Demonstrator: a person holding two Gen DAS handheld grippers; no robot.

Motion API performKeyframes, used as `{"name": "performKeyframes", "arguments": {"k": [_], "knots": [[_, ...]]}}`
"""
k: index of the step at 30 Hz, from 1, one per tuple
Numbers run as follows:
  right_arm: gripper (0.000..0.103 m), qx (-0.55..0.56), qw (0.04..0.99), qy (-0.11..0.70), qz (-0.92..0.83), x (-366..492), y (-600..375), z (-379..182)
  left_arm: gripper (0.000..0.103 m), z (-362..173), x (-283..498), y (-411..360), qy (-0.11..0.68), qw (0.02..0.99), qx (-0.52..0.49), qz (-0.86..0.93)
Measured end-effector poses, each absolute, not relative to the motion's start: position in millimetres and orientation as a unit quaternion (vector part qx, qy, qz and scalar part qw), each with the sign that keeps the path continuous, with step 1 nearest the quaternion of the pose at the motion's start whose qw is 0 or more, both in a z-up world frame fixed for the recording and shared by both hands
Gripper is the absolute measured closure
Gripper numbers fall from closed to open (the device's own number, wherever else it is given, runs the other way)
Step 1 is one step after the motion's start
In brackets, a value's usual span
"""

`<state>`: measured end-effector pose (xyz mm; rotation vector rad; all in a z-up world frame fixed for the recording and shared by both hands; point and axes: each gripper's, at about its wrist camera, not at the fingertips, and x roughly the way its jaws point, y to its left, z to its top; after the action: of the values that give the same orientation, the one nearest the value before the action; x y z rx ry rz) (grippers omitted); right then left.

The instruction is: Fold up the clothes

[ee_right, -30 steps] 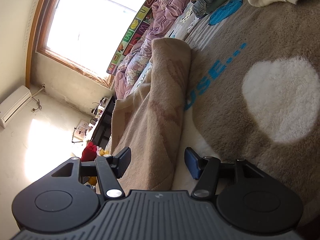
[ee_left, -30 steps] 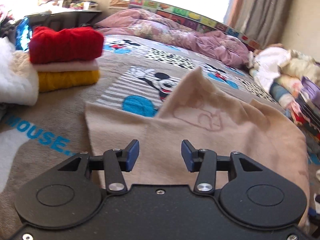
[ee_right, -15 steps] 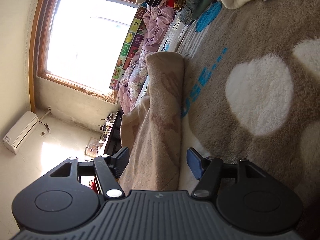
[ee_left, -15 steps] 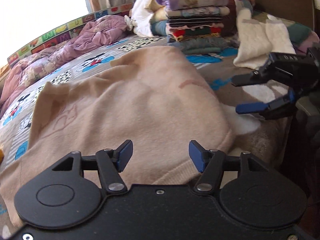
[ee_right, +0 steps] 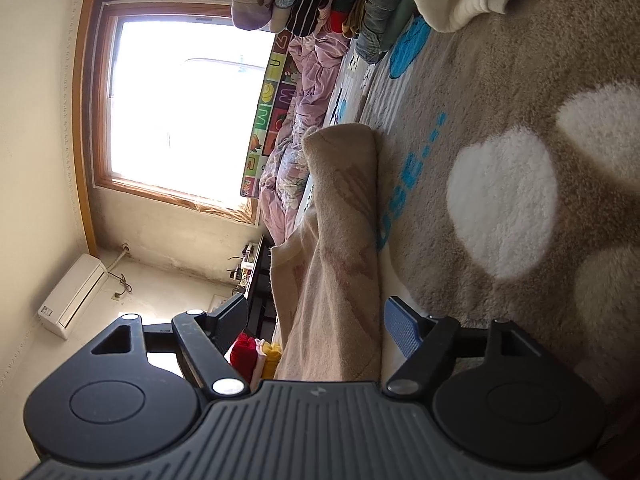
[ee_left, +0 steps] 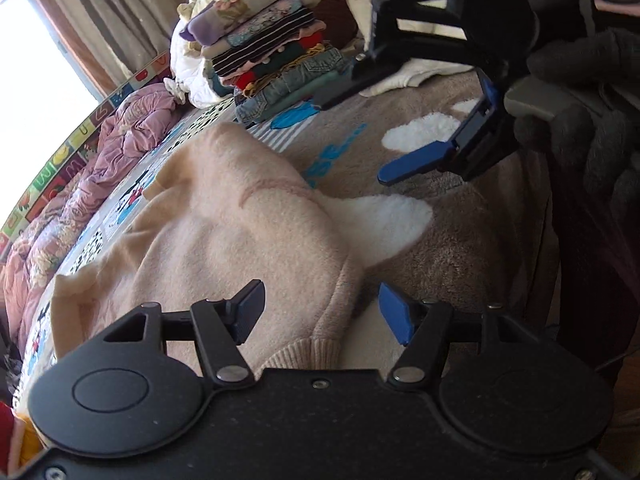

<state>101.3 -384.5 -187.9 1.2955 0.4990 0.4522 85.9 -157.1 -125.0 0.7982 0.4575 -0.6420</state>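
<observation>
A bedroom with a bright window [ee_right: 180, 108]; the bed [ee_left: 472, 248] is spread with a plushy brown blanket printed in white patches and blue letters. On it lies a beige sweater [ee_left: 224, 240], humped rather than flat, its ribbed hem [ee_left: 304, 354] nearest the left gripper [ee_left: 320, 312]. In the right view it reads as a long rounded fold running away from the right gripper [ee_right: 316, 322].

Both sets of jaws stand wide apart and grip nothing; the sweater's edge lies between each pair.

The knit looks thick, fuzzy and soft, likely light and limp, so it should sag and drag on the pile of the blanket instead of sliding. The ribbed hem is probably the firmest place to pinch, since it is denser and less stretchy than the body.

Behind sits a pile [ee_left: 272, 48] of folded clothes, denim to striped knits, and a crumpled pink quilt [ee_left: 100, 168].
</observation>
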Motion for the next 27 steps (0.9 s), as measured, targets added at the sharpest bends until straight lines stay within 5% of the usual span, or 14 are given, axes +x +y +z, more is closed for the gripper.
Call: {"name": "performKeyframes", "arguments": {"k": [16,27], "knots": [[0.021,0.629,0.714,0.206,0.226,97,-403,-191,0.034,-177,86,-196,0.085,0.746,0.626,-0.209],[0.02,0.655,0.697,0.188,0.224,100,-410,-197,0.029,-181,111,-221,0.047,0.731,0.654,-0.192]]}}
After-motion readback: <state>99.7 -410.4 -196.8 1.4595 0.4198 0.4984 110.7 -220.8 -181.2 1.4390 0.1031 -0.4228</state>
